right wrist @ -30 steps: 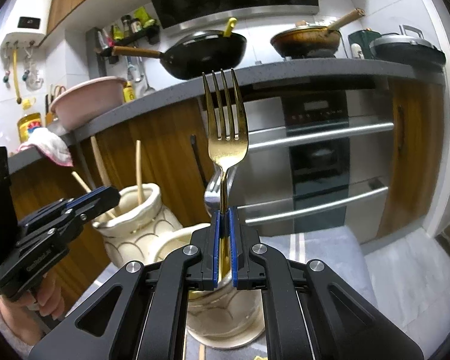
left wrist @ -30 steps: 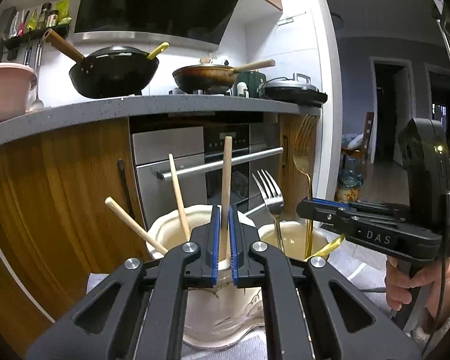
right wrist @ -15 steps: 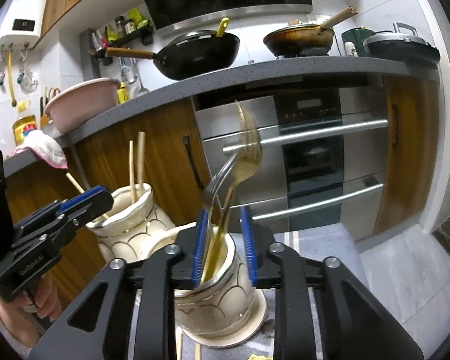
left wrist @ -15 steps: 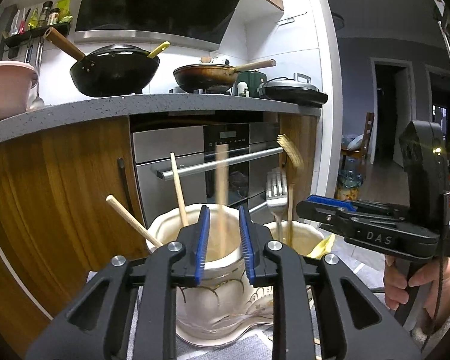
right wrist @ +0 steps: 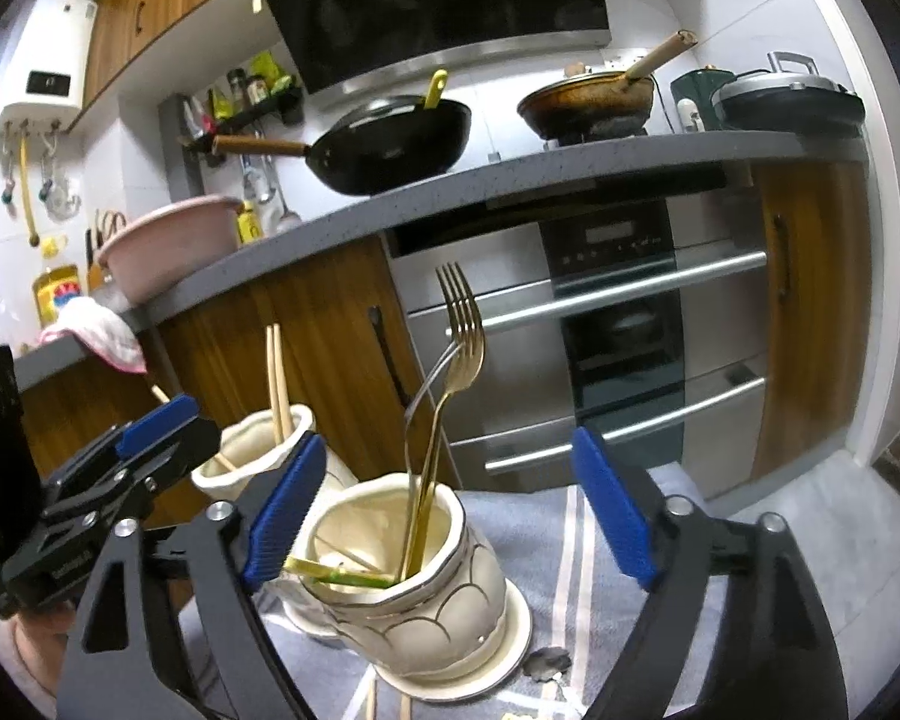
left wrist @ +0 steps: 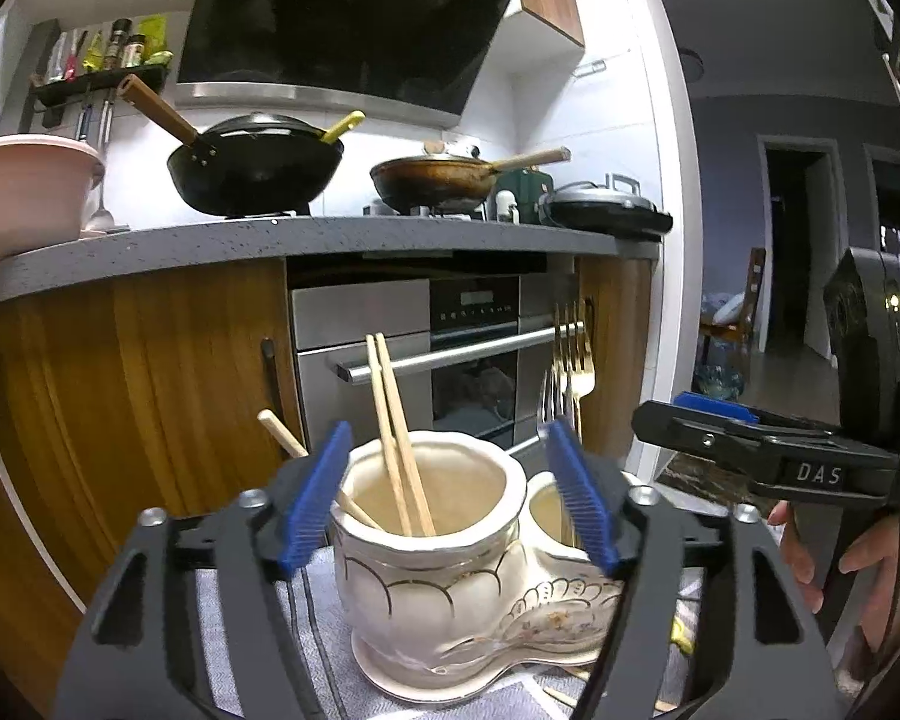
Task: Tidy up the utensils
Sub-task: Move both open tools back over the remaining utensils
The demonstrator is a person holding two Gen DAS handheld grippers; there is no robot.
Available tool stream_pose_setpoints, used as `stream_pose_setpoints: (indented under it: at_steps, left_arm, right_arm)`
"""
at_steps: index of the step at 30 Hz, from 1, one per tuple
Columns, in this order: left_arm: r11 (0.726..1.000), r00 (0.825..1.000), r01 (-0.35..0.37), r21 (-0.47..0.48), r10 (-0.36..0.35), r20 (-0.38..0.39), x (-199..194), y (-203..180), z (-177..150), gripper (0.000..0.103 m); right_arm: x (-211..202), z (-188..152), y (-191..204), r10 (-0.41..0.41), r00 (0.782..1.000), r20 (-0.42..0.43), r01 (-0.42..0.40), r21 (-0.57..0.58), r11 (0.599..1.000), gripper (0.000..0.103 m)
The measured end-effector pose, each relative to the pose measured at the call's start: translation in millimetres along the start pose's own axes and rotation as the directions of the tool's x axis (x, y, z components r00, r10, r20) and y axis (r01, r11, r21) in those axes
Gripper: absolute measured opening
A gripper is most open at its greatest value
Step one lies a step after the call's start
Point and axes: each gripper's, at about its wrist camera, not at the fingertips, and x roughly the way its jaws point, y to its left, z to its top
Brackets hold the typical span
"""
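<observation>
Two cream ceramic cups stand side by side on a striped cloth. The left cup (left wrist: 438, 570) holds three wooden chopsticks (left wrist: 396, 420). The right cup (right wrist: 426, 588) holds a gold fork (right wrist: 465, 348) leaning against a silver fork (right wrist: 417, 414). My left gripper (left wrist: 447, 480) hovers just before the chopstick cup, jaws opening wide, pads touching nothing. My right gripper (right wrist: 447, 504) hovers before the fork cup, jaws likewise opening, the forks free of its pads. Each gripper also shows at the edge of the other's view.
The grey striped cloth (right wrist: 570, 540) covers the low surface, with loose chopsticks (right wrist: 372, 702) at the cup's foot. Wooden cabinets and an oven (right wrist: 618, 330) stand close behind. A hand (left wrist: 840, 546) holds the right tool.
Both grippers went from shut to wide open. The chopstick dropped from the left jaws into the left cup. The gold fork dropped from the right jaws into the right cup.
</observation>
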Motion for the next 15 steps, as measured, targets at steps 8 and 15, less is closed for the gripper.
stream_pose_setpoints:
  at_steps: [8,15]
  left_arm:
    - [0.998,0.999,-0.036,-0.044,0.038,0.033,-14,8,3,0.094]
    - [0.995,0.996,-0.072,-0.073,0.076,0.049,-32,13,-1,0.097]
  right_arm:
    - [-11,1,-6,-0.026,0.999,0.025,0.026,0.027,0.999,0.095]
    - [-39,-4,-9,-0.058,0.997,0.055,0.055,0.045,0.997,0.097]
